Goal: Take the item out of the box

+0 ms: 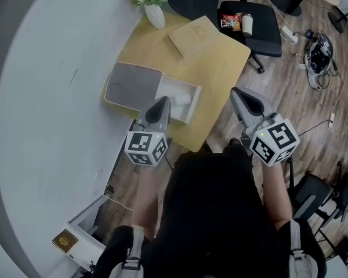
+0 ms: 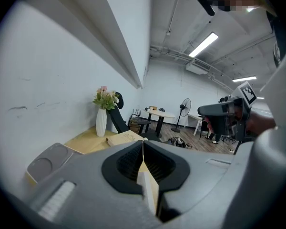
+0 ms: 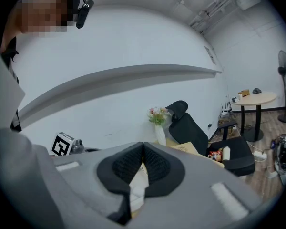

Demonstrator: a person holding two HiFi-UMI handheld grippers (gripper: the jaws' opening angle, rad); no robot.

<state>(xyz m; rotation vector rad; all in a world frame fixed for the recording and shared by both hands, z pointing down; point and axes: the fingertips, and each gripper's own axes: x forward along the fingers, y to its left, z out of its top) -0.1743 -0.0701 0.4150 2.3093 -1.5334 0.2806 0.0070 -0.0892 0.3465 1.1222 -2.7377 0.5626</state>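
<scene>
White and open-topped, the box (image 1: 195, 96) sits on the wooden table (image 1: 220, 57), its grey lid (image 1: 133, 86) touching it and a pale item (image 1: 181, 99) inside. The left gripper (image 1: 160, 103) and right gripper (image 1: 239, 94) hover nearby, jaws pressed together, empty. Reaching in without steadying the light box could drag or lift it along with the item.

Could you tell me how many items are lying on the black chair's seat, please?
2, both on the black chair: a red snack packet nearer the table, a white bottle beside it. Something small could be hidden behind them.
</scene>
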